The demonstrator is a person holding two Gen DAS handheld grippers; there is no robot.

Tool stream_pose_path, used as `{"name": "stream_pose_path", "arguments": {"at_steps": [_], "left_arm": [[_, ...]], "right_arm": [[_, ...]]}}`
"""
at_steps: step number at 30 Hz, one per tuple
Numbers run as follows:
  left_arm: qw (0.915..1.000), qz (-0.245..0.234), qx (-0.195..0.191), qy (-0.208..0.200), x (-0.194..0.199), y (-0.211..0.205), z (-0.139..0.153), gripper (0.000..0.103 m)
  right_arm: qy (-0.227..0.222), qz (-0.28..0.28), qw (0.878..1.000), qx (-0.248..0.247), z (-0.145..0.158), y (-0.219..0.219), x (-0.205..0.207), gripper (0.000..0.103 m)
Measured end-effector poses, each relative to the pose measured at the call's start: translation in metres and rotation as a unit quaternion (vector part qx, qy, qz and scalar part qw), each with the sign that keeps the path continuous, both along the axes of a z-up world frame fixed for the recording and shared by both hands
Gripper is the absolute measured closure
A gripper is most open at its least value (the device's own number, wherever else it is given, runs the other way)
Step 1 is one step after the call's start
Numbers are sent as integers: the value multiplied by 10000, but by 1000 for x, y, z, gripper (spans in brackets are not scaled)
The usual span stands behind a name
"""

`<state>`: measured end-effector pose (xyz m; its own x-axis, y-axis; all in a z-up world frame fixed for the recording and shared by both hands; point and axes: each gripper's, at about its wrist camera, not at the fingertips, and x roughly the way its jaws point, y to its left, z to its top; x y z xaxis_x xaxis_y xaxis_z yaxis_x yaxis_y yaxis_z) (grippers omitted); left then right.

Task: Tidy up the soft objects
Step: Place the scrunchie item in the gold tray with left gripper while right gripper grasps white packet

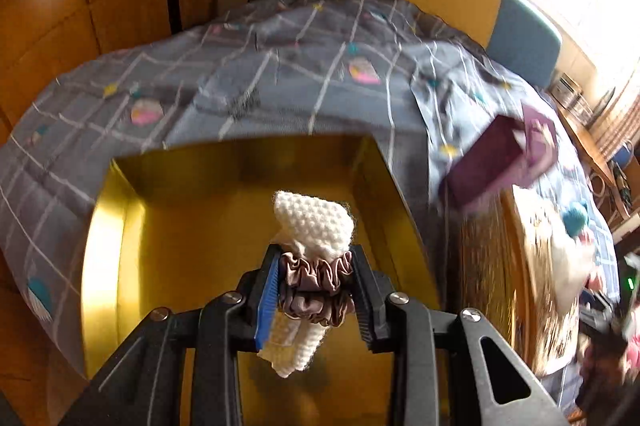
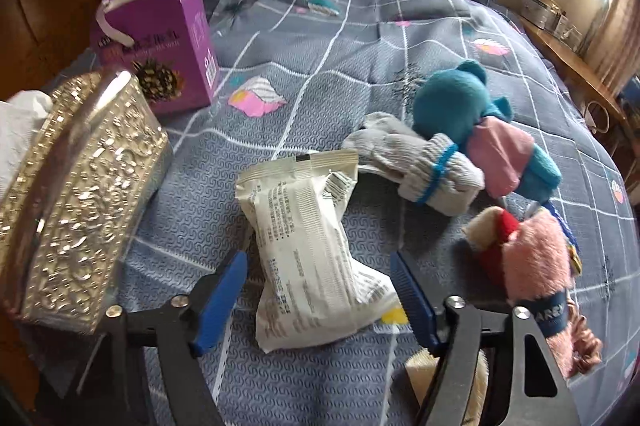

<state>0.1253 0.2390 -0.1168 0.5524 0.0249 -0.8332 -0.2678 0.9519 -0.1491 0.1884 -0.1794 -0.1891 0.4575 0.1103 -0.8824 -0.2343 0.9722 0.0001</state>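
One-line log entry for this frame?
left gripper: shut on mauve satin scrunchie, over gold box | right gripper: open above white sachet

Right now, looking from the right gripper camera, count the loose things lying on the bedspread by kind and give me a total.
Stuffed toys: 2, the teal bear and the pink plush
Gloves: 1, the grey glove bundle
Sealed packets: 1, the white packet
Boxes: 2, the purple carton and the gold embossed box
Total: 6

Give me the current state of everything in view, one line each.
left gripper: shut on white knit roll
white knit roll: scrunchie-wrapped, held over gold box
gold box: open
right gripper: open, straddling white packet
white packet: sealed, lying on bedspread
purple carton: top flap open
grey socks: bundled, blue band
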Motion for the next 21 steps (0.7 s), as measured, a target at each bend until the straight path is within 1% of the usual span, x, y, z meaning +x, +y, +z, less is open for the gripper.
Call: {"name": "stream_pose_path", "arguments": {"at_steps": [1,3,5,7,8,10,11,13,14,16,19,21], "left_arm": [[10000,-28,-44,-4,-6,-2,-2,70],[9998,-146,-122,-6,-15,-11,-11,70],[9992,-392,-119,10,-23,-26,-16,69],[9982,-607,-37,3,-32,-40,-20,68],[9977,-683,8,19,-34,-44,-23,67],[9964,-824,197,88,-41,-57,-30,65],[9961,-825,291,91,-45,-61,-31,61],[9951,-823,543,-17,-53,-68,-30,59],[9946,-787,666,-99,-58,-71,-28,53],[9944,-722,735,-224,-65,-73,-24,45],[9942,-622,806,-336,-73,-73,-17,44],[9932,-496,988,-354,-79,-72,-12,44]], "right_arm": [[57,-27,10000,-9,-5,1,3,41],[157,-98,9998,20,-12,2,7,54],[135,-170,9998,-29,-16,3,8,54],[118,-216,9997,-77,-17,5,7,53],[101,-214,9997,-117,-18,6,7,53],[60,-200,9996,-170,-19,8,6,53],[48,-207,9996,-169,-19,8,6,53],[27,-226,9996,-149,-18,8,5,52],[13,-234,9996,-144,-17,8,3,52],[-12,-269,9996,-131,-17,7,3,50],[-46,-355,9993,-56,-17,5,3,47],[-91,-381,9992,-25,-16,6,2,46]]}}
